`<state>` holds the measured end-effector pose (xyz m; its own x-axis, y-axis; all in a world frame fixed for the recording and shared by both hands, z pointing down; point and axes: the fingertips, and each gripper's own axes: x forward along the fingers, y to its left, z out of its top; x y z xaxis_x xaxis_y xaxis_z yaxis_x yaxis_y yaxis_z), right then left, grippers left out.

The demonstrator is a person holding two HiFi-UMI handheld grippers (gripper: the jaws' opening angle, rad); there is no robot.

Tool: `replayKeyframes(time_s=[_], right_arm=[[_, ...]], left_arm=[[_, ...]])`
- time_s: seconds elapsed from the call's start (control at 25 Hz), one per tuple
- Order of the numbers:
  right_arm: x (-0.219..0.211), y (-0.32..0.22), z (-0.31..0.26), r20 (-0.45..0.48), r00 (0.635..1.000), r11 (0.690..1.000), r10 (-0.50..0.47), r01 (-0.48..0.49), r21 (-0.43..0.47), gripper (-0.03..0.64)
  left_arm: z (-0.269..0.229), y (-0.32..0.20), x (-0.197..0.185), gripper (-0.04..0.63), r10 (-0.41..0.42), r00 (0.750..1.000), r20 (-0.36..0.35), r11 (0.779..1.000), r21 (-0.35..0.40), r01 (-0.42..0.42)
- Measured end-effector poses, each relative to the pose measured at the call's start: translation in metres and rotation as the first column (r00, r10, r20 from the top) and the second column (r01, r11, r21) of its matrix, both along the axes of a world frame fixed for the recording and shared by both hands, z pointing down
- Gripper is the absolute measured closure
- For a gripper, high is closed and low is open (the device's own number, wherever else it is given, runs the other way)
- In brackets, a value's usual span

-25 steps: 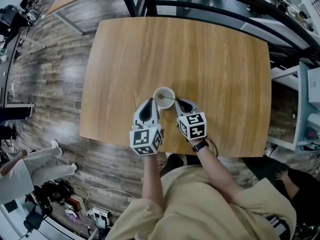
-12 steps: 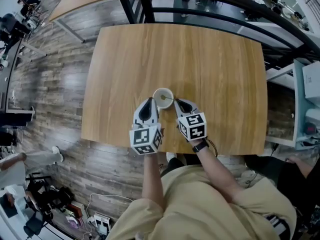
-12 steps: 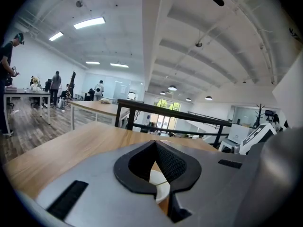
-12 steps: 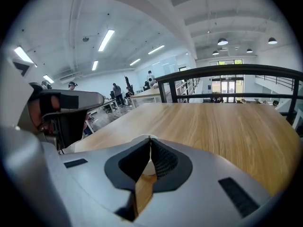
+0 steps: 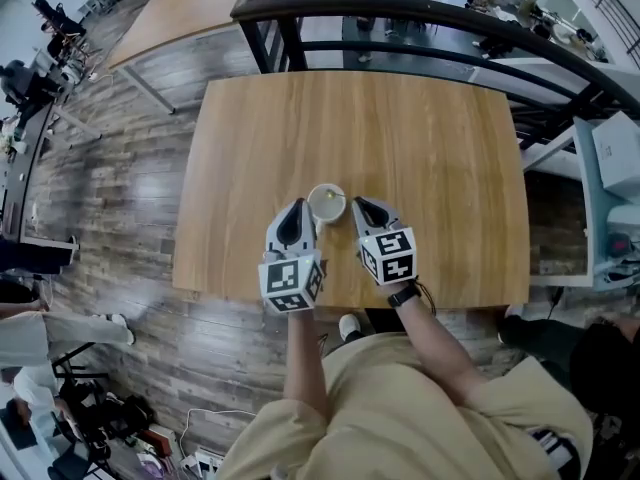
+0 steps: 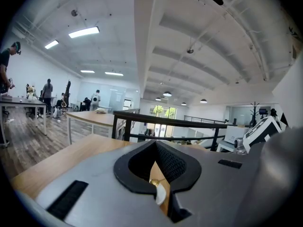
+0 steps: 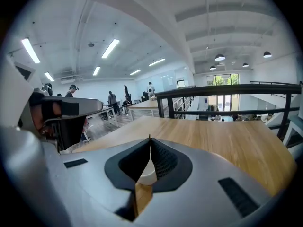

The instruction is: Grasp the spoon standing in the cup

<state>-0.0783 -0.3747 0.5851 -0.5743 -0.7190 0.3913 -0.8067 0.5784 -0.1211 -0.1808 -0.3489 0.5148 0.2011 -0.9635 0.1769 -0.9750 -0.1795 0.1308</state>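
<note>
A small white cup (image 5: 327,204) stands near the front edge of the wooden table (image 5: 420,148). The spoon in it is thin and gold; its handle tip (image 7: 149,137) pokes up between the tips of my right gripper (image 7: 150,144), which is shut on it just right of the cup (image 7: 147,173). In the head view the right gripper (image 5: 357,204) touches the cup's right rim. My left gripper (image 5: 298,207) sits close beside the cup's left, jaws shut with nothing between them. Through the left gripper's (image 6: 154,145) gap I see the cup rim (image 6: 161,193) and a small gold knob (image 6: 154,183).
The table's front edge (image 5: 350,298) runs right under both grippers, with dark plank floor (image 5: 110,198) below and to the left. A black railing (image 5: 400,13) crosses behind the table. A white shelf unit (image 5: 610,198) stands at the right. People stand far off in the room.
Both grippers and the cup keep their places relative to each other. The head camera has tilted, so more of the far room shows. The spoon handle between cup and right gripper is less visible.
</note>
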Motion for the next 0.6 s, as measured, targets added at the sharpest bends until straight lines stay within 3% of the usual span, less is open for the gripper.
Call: replayKeyframes(time_s=[0.6], right_arm=[[0.024, 0.027, -0.105, 0.063, 0.996, 0.971, 0.058, -0.071, 0.230, 0.598]], left_arm=[[-0.074, 0.047, -0.005, 0.583, -0.015, 0.996, 0.088, 0.989, 0.145, 0.002]])
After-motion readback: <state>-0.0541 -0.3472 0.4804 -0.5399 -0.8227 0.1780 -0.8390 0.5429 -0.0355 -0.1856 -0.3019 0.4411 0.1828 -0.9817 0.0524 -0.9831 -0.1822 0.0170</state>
